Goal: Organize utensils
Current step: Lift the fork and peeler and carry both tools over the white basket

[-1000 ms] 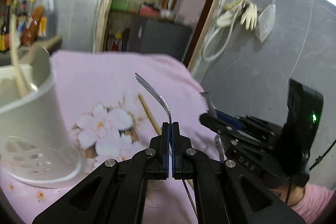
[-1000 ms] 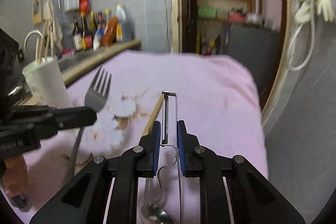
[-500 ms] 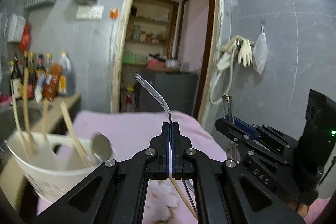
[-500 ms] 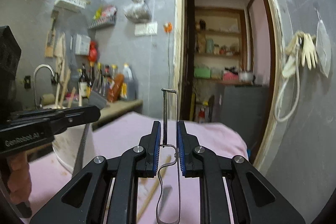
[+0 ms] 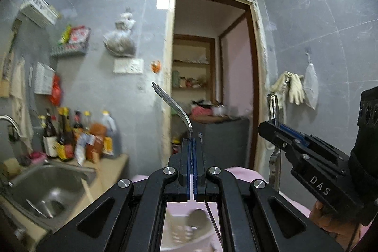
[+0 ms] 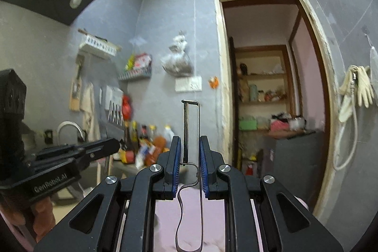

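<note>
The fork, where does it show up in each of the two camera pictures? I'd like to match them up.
Left wrist view: the fork is at centre, seen edge-on, rising from the shut left gripper.
Right wrist view: the fork is at left, tines up, above the left gripper.
Shared landmark: the grey bag hanging on the wall left of the doorway.

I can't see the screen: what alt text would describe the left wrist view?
The left hand-held gripper is shut on a fork, tines up, above a blurry white cup. At right, the right hand-held gripper holds a peeler; a sink sits at left.
</note>
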A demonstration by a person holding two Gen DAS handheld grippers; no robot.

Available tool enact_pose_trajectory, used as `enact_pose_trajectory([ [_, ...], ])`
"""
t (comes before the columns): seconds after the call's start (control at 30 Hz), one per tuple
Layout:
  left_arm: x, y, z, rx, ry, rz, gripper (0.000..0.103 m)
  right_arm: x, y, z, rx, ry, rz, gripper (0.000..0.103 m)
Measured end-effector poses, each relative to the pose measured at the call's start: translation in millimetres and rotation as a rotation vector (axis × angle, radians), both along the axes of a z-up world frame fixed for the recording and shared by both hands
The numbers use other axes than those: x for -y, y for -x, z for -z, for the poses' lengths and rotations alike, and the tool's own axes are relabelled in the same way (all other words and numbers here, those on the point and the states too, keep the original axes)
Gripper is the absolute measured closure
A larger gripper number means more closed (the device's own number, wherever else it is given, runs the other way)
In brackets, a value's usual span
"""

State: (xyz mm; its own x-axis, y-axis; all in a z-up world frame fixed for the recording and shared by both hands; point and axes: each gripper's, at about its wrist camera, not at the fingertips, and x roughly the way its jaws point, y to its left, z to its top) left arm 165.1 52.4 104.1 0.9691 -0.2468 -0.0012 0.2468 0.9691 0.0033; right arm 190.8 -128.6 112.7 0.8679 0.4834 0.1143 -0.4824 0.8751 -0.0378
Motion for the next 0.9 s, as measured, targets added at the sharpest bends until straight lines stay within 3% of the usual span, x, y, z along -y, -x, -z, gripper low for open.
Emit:
enact_pose_trajectory([
  [0.17,-36,-3,-3,0.03,0.008,-0.076,0.103,-28,-9,-5,-0.002,-0.045,-0.064,0.09],
  [0.53,-106,-37,23,-0.002,0.143,-0.268,0.103,-55,-47,26,-0.109,-0.107,-0.138,0.09],
  [0.67,-106,-44,34,-0.025,0.128,-0.323,0.103,-53,-61,39,-0.159,-0.122,-0.139,0.09],
  [0.9,-91,-55,64,-0.057,0.058,-0.367,0.103,-62,-62,57,-0.164,-0.075,-0.124,0.09],
])
